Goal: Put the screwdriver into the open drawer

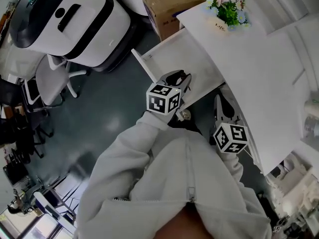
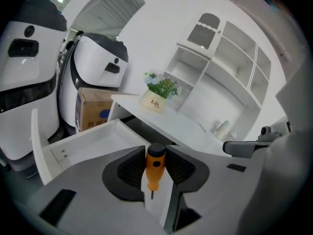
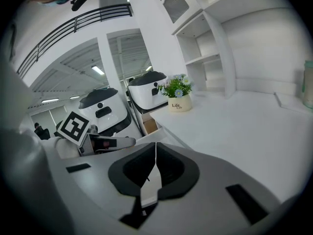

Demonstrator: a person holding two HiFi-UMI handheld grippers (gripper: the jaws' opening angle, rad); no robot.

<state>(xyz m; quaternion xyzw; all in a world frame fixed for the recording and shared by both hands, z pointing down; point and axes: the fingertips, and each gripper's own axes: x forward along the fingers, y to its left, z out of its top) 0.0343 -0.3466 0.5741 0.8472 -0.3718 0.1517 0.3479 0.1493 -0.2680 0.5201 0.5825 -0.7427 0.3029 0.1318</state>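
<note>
An orange screwdriver [image 2: 155,169] with a black cap stands upright between the pads of my left gripper [image 2: 155,152], which is shut on its handle; its short blade points back toward the camera. In the head view the left gripper [image 1: 181,79] hangs over the near end of the open white drawer [image 1: 192,54], also seen ahead and below in the left gripper view as a white drawer [image 2: 93,142]. My right gripper [image 3: 155,150] is shut with nothing in it, its jaws meeting edge to edge. The right gripper [image 1: 219,102] sits beside the desk's front edge, right of the left one.
A white desk [image 1: 259,68] carries a flower pot [image 1: 227,10] and backs onto a white shelf unit [image 2: 220,53]. A cardboard box [image 1: 167,6] stands past the drawer. Large white machines [image 1: 75,19] and an office chair [image 1: 55,81] fill the floor at left.
</note>
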